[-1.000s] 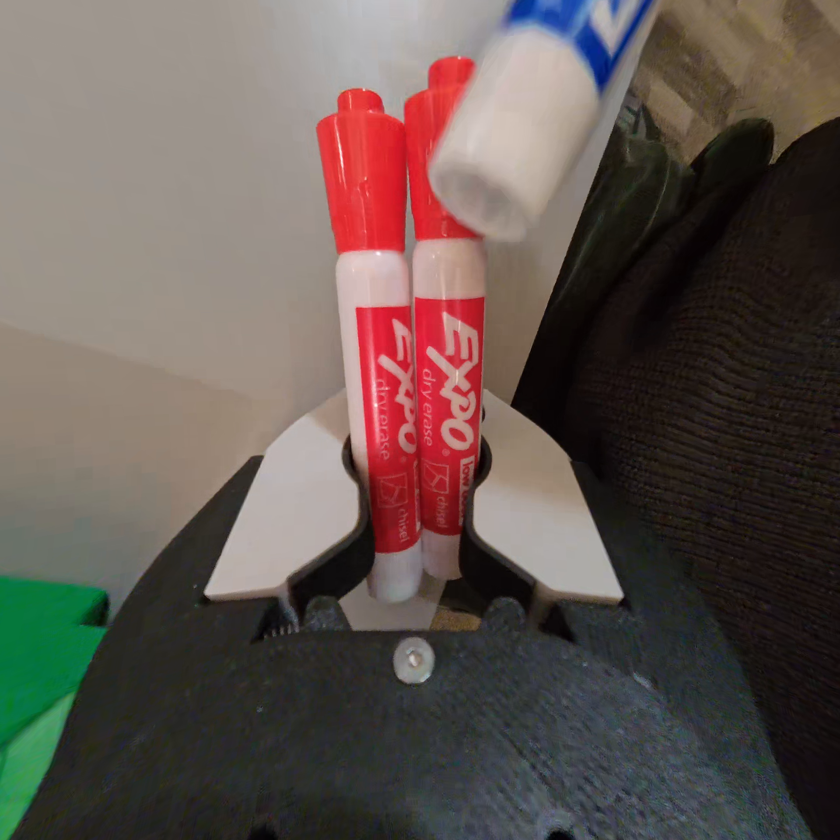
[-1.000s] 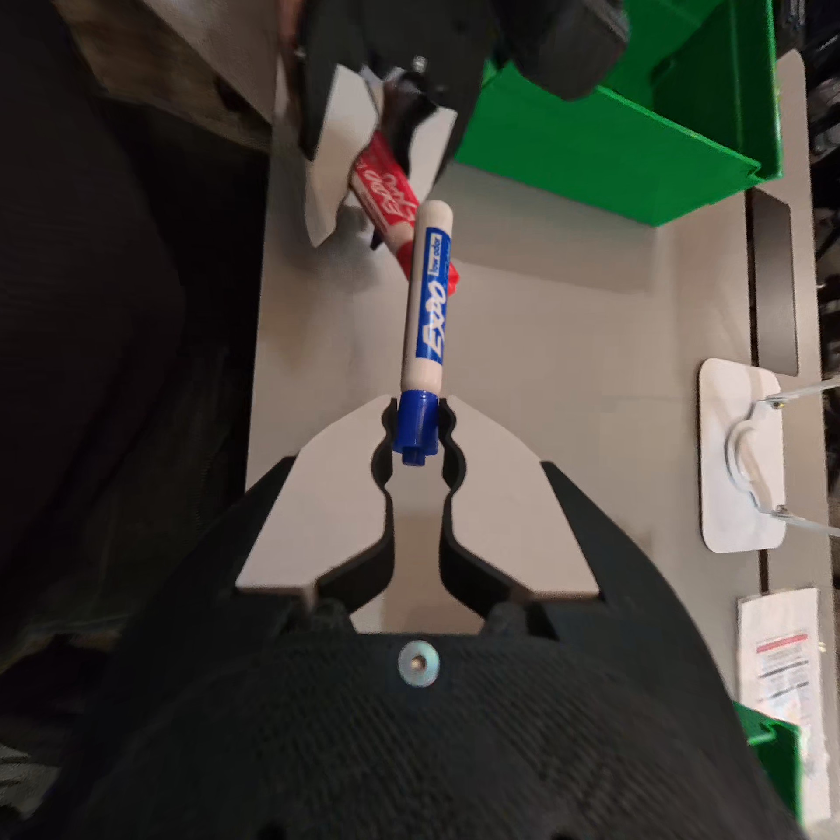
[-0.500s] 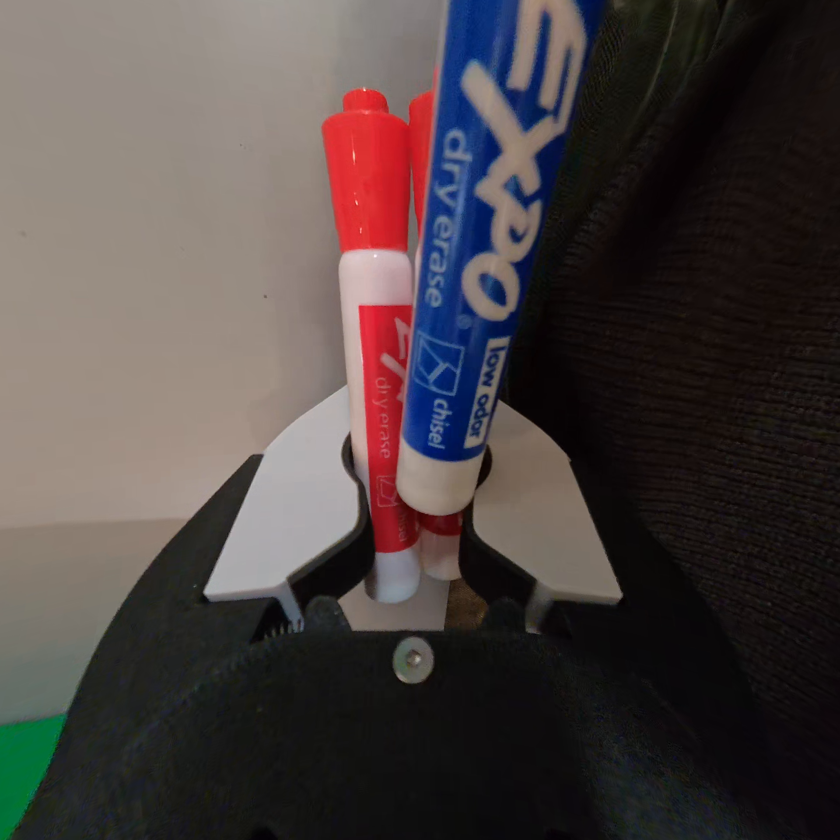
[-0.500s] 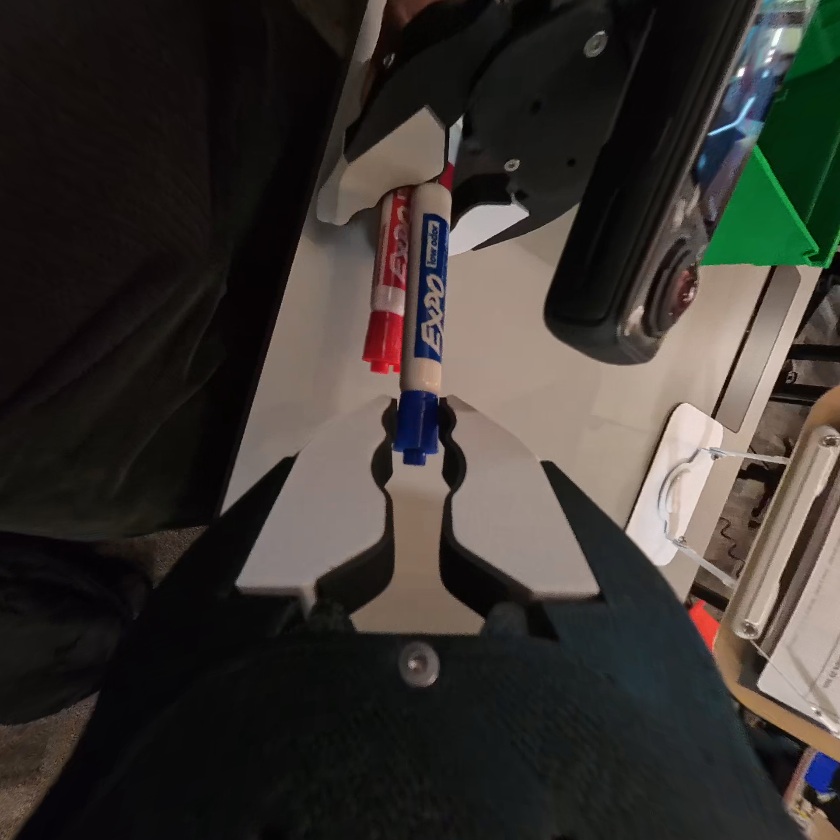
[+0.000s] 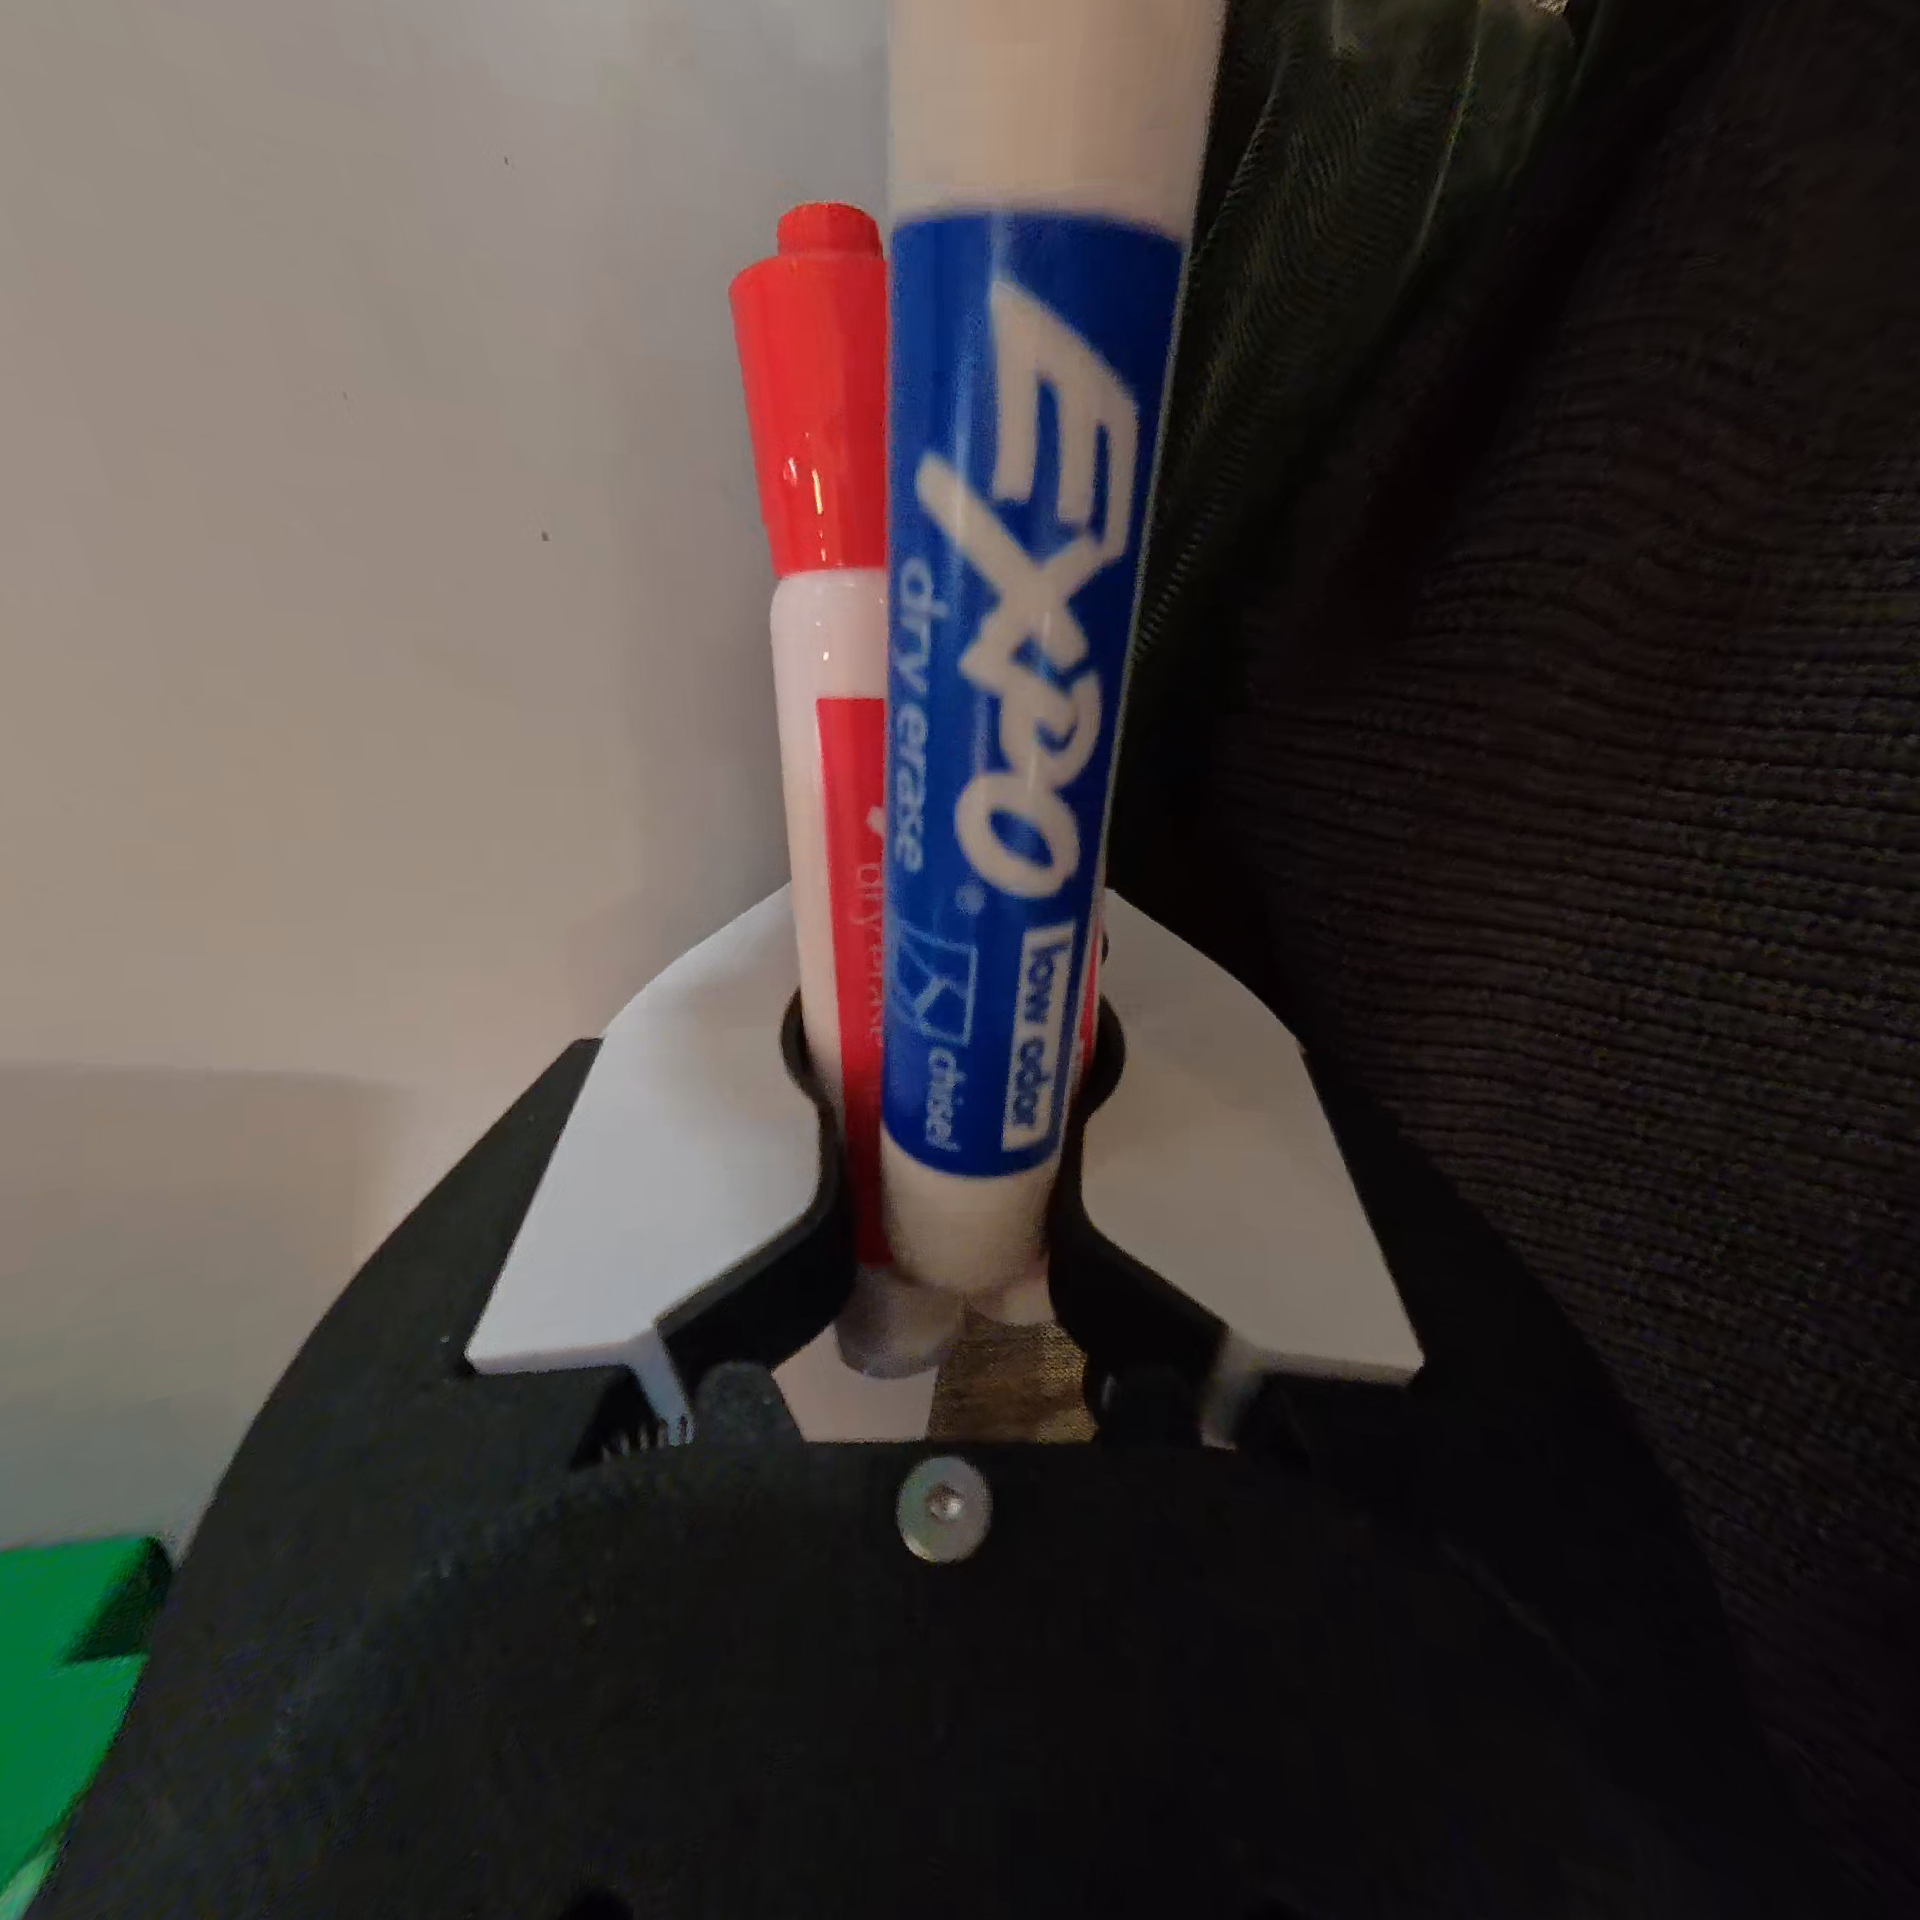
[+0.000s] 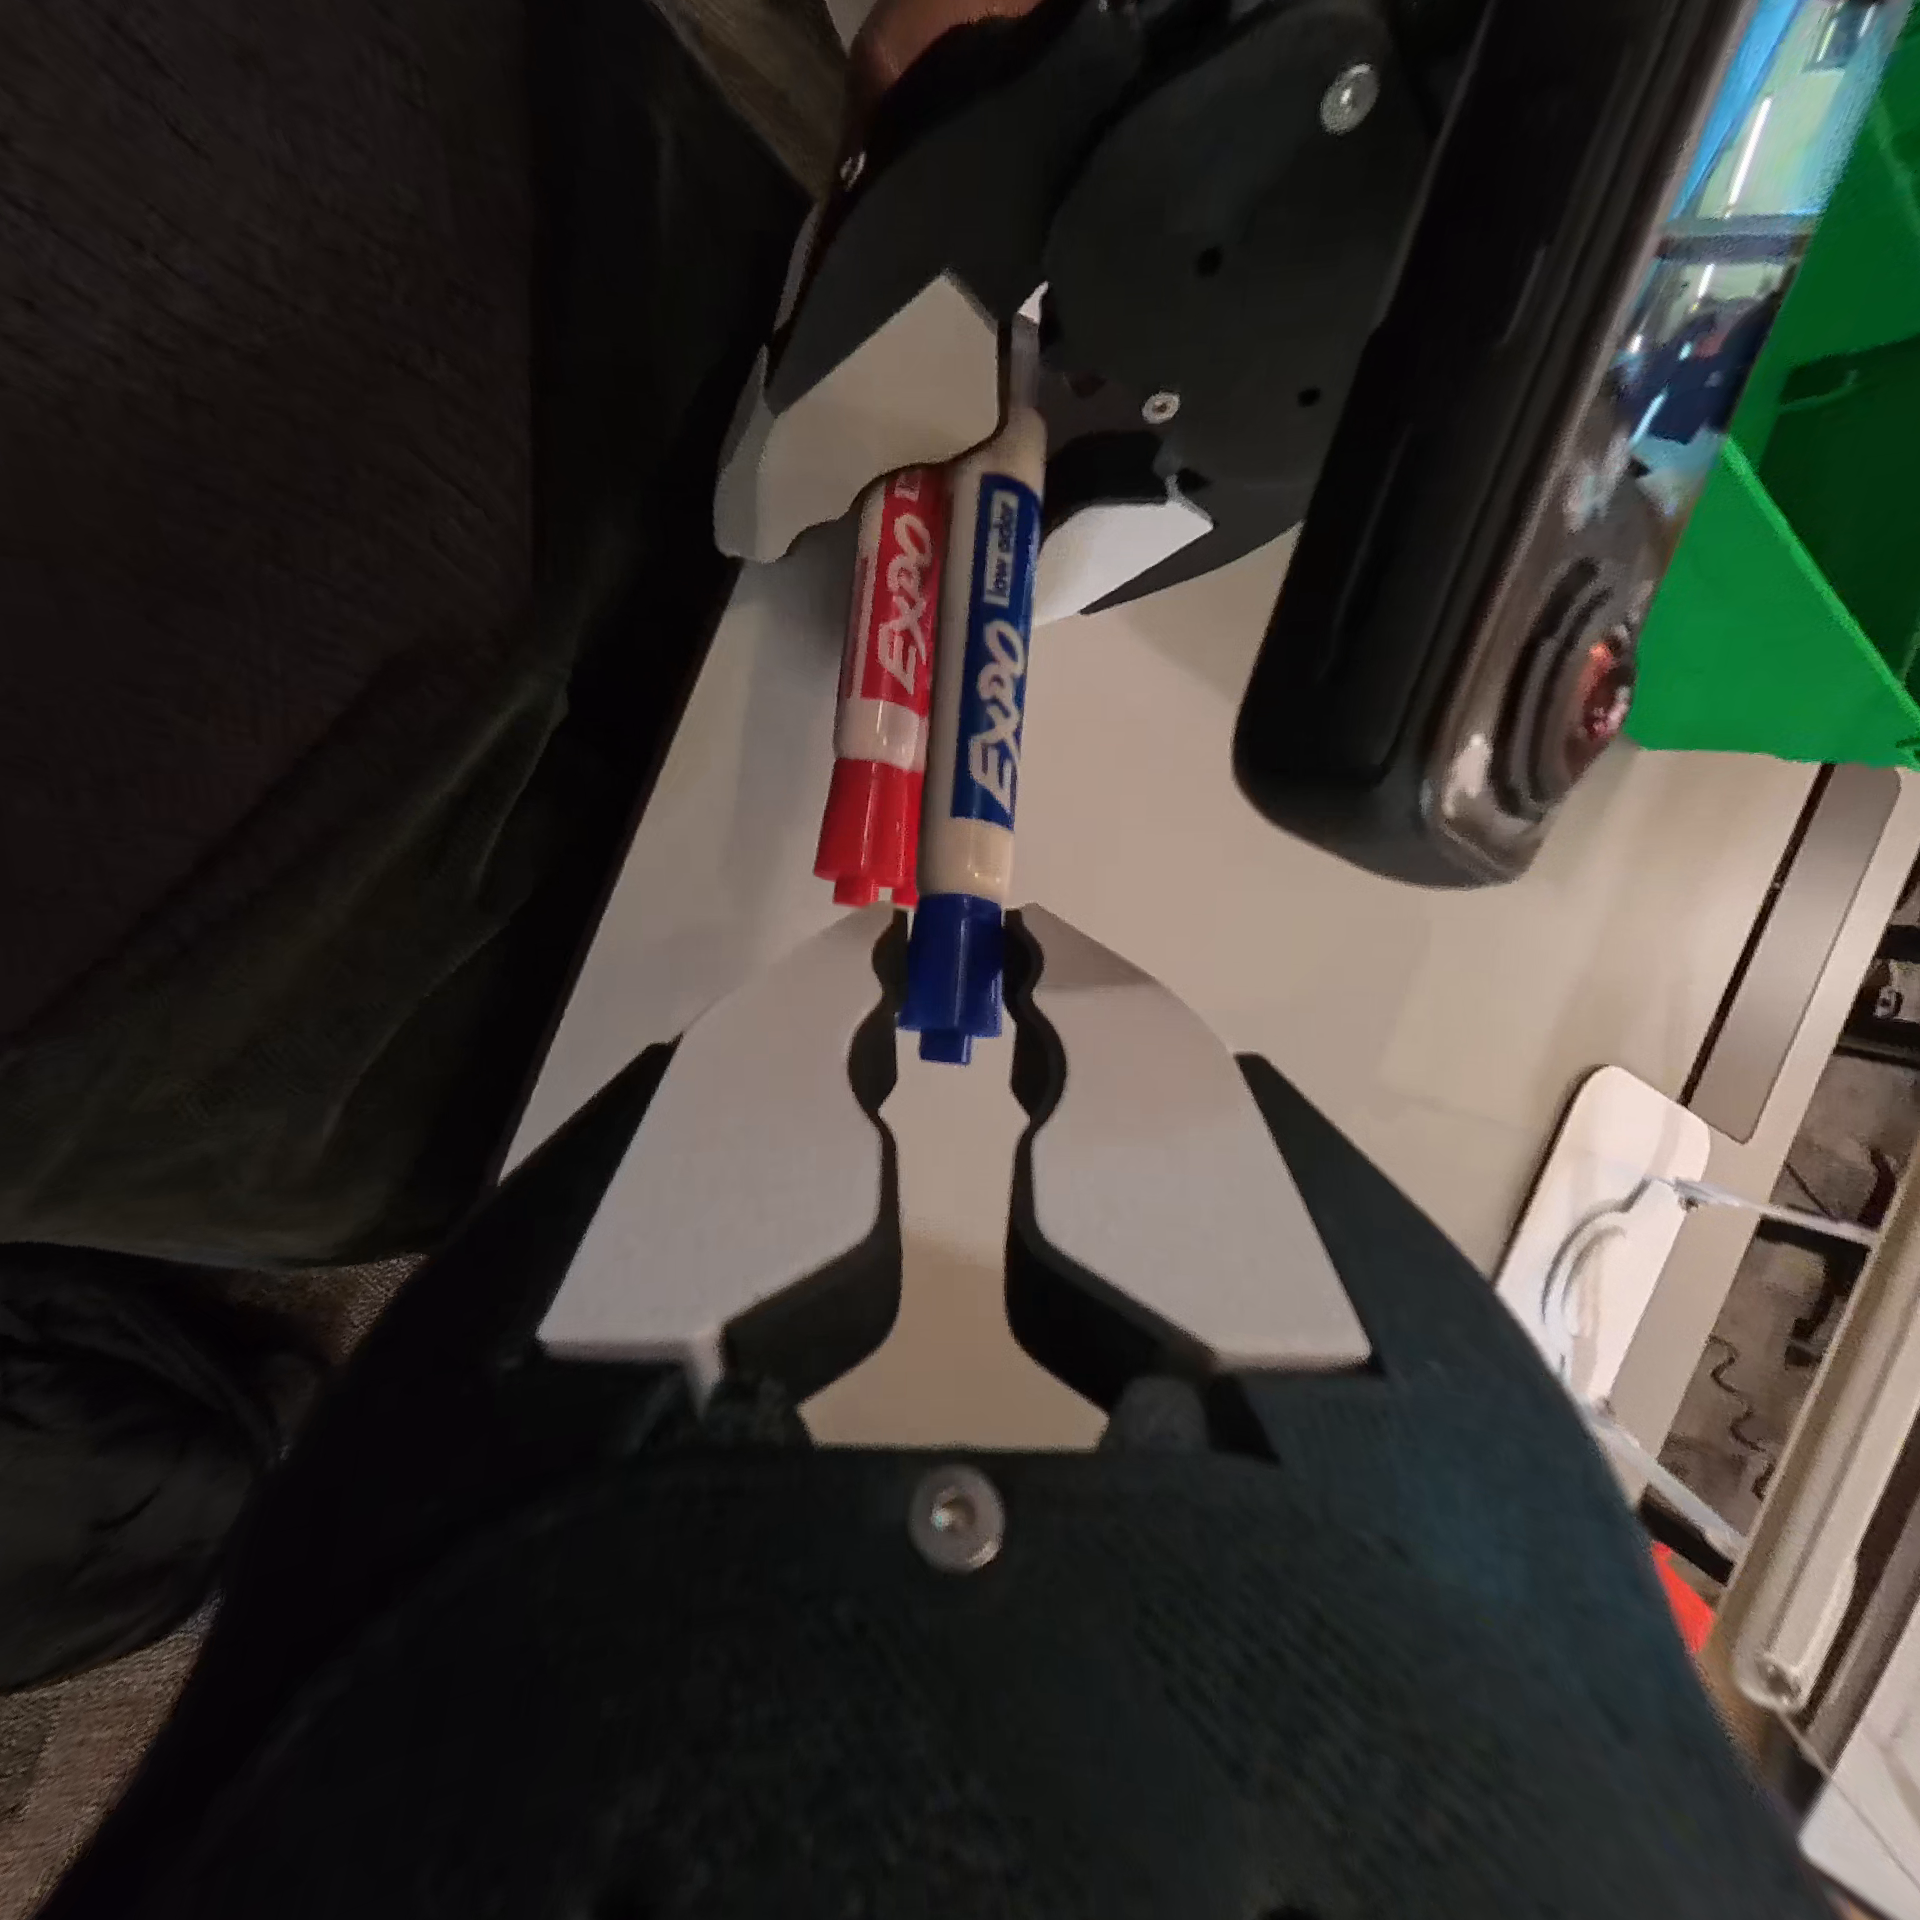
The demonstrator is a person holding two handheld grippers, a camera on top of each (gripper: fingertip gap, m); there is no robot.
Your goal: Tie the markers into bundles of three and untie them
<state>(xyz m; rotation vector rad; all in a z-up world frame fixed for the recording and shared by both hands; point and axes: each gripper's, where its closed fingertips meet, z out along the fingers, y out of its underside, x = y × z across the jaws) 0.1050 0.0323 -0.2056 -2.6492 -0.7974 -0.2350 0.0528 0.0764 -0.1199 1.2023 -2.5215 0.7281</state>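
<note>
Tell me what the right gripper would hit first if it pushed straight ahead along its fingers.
Probably the left gripper. The right gripper is shut on the blue-capped white marker, whose far end already sits between the left gripper's jaws beside the red-capped markers. Depth is unclear.

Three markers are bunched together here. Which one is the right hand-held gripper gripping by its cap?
The blue marker. The right hand-held gripper pinches its blue cap, while the red markers beside it sit only in the left hand-held gripper.

Surface: pale grey table [image 6: 1195, 935], matte and smooth.
On it, far right: green bin [image 6: 1787, 582].
On it, right edge: white flat pad [image 6: 1600, 1226] bearing what may be a clear stand.
</note>
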